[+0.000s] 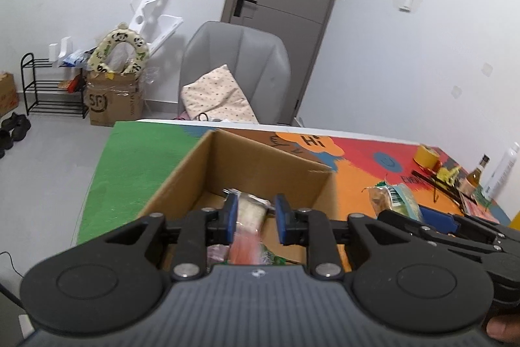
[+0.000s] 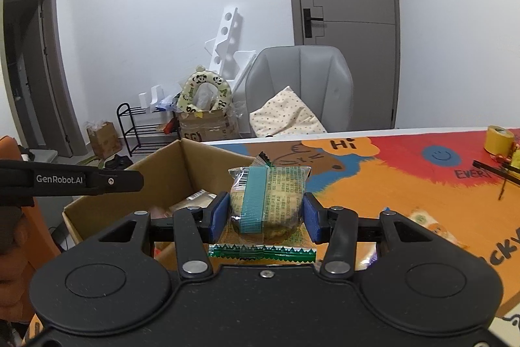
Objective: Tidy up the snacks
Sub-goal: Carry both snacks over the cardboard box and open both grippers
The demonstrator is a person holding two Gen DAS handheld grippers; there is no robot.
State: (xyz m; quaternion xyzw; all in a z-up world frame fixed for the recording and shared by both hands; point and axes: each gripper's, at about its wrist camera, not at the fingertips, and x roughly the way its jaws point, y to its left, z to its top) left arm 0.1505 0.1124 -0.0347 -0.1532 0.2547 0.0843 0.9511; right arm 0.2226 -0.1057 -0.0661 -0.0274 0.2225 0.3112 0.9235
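Left wrist view: we held the left gripper (image 1: 254, 218) over the open cardboard box (image 1: 260, 161), its blue pads (image 1: 231, 217) spread apart with nothing pinched between them. Below the gap lay a pale wrapped snack (image 1: 249, 212) and, nearer the camera, a reddish packet (image 1: 245, 251), both inside the box. The box stood on a table mat (image 1: 136, 165) printed in green, orange and red. To the right, just outside the box wall, the right gripper (image 1: 419, 213) carried the cake packet (image 1: 391, 197).

Right wrist view: we kept the right gripper (image 2: 265, 217) pressed onto a clear cake packet (image 2: 268, 200) with a teal stripe and a green serrated seam; the blue pads (image 2: 219, 215) touched its two sides, and the packet stood upright between them. The packet hung beside the box's (image 2: 182, 165) right wall, near its rim; whether it was above the mat or the box edge we cannot tell. More packets (image 2: 195, 200) lay in the box. Another snack bag (image 2: 429, 221) rested on the mat to the right. A yellow tape roll (image 2: 499, 139) sat at the far right edge.
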